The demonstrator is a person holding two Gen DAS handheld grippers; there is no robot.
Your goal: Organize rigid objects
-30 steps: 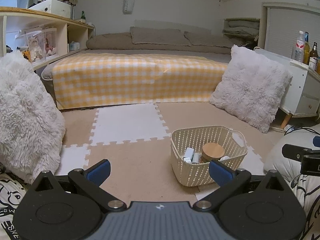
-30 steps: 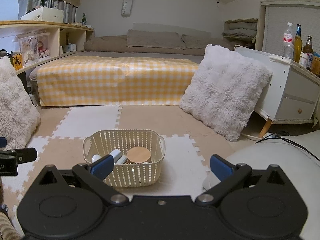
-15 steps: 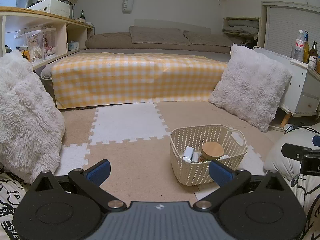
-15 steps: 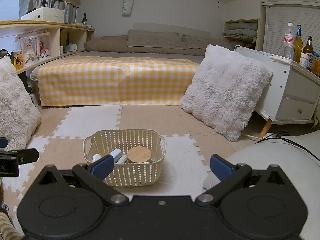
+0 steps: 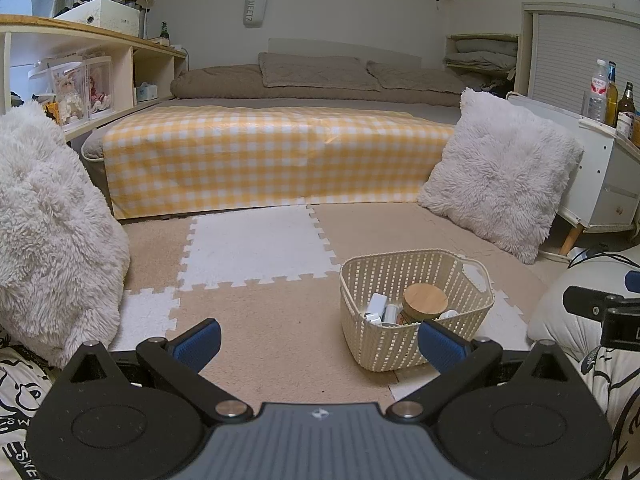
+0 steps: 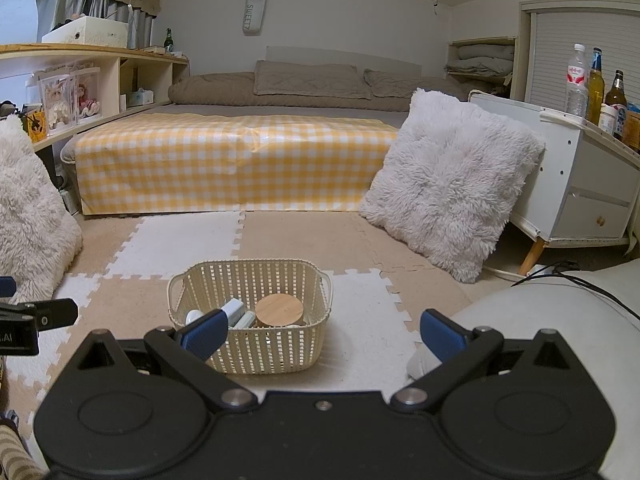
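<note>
Basket (image 6: 250,316) on floor mat, lower centre of my right view, lower right of my left view (image 5: 416,312). Inside: wooden lid (image 6: 279,310), white items beside it, too small to identify. My left tongs (image 5: 318,340) spread wide, holding nothing, low over mat (image 5: 260,240). My right tongs (image 6: 322,334) spread wide too, empty, just in front of basket. Bed (image 6: 232,160) with yellow check cover behind; fluffy pillow (image 6: 452,184) at right, leaning on white cabinet (image 6: 588,184).

"SWEET" on the hanging wall pouch (image 5: 255,4)
</note>
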